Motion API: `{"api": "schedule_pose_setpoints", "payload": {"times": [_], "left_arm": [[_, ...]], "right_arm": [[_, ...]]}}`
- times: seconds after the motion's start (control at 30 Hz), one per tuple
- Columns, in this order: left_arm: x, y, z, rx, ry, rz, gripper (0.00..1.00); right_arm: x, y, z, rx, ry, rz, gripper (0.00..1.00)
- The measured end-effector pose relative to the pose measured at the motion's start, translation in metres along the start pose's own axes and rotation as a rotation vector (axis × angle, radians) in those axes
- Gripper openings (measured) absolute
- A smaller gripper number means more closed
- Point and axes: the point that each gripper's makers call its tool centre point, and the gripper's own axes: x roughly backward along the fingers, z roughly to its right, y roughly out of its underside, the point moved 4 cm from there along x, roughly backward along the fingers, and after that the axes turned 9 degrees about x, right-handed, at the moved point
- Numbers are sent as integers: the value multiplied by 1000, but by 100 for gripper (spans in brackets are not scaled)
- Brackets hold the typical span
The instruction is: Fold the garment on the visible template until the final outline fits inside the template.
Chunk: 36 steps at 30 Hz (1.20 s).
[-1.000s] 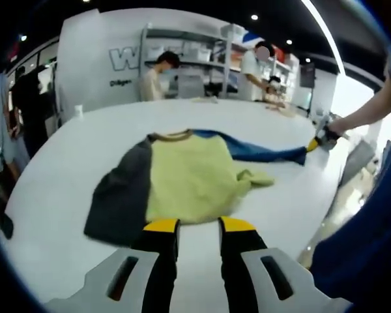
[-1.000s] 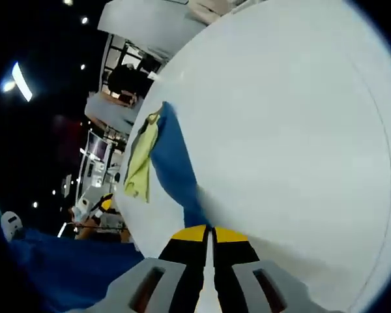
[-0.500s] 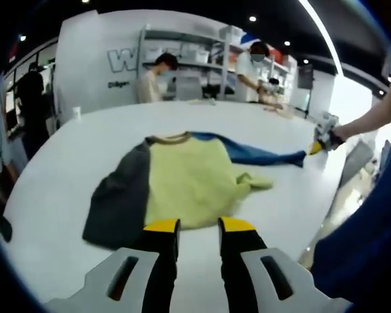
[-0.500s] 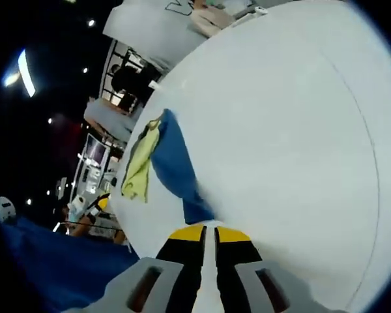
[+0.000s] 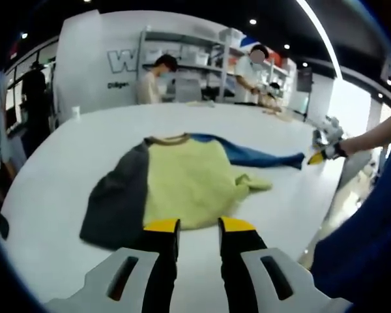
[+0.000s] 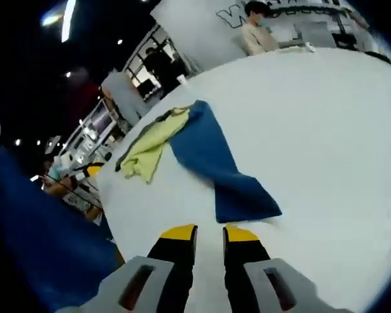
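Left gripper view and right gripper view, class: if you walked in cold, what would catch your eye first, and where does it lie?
First the garment, spread flat on the white table: yellow-green body, dark grey sleeve on one side, blue sleeve stretched out on the other. The left gripper hovers open at the hem, and the right gripper sits open just short of the blue cuff. People stand at shelves behind the table.

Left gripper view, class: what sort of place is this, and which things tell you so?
Probably a workshop or lab. A garment lies spread on a large white table, shelving with bins lines the back wall, and people work at a counter behind.
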Motion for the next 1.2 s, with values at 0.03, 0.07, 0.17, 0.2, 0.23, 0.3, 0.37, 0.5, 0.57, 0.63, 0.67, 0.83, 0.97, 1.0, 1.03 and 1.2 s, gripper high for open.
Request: {"api": "schedule_pose_setpoints", "payload": {"times": [0.03,0.07,0.17,0.2,0.23,0.3,0.37,0.5,0.57,0.63,0.67,0.83,0.97,1.0,1.03,1.2], "left_arm": [[0,1,-1,1,0,1,21],[1,2,-3,5,-1,1,21],[3,3,-5,10,-1,3,21],[3,4,-6,11,-1,2,21],[3,4,-6,11,-1,1,21],[4,4,-6,13,-3,2,21],[5,4,-7,16,-6,3,21],[7,3,-11,19,-12,6,21],[8,3,-12,19,-14,8,21],[9,3,-11,20,-17,9,21],[9,3,-11,19,-18,10,21],[11,4,-12,24,-22,11,21],[11,4,-14,25,-24,9,21],[11,3,-14,25,-25,10,21],[11,3,-14,26,-26,10,21],[11,2,-16,24,-27,6,21]], "right_arm": [[-2,-1,0,34,32,6,14],[-5,-4,2,119,101,40,14],[-10,-8,0,301,205,53,14],[-11,-8,-1,352,226,41,14],[-11,-8,-2,373,235,36,14],[-13,-8,-1,484,290,-4,13],[-15,-10,-4,525,301,-3,13],[-20,-4,4,565,336,-35,12],[-24,0,5,553,321,-57,12],[-25,0,2,585,342,-80,11],[-26,0,2,589,350,-79,10],[-33,3,6,652,363,-116,6],[-34,1,4,663,373,-122,1],[-34,1,3,667,380,-126,0],[-33,0,3,673,384,-126,0],[-30,0,-1,673,374,-117,0]]}}
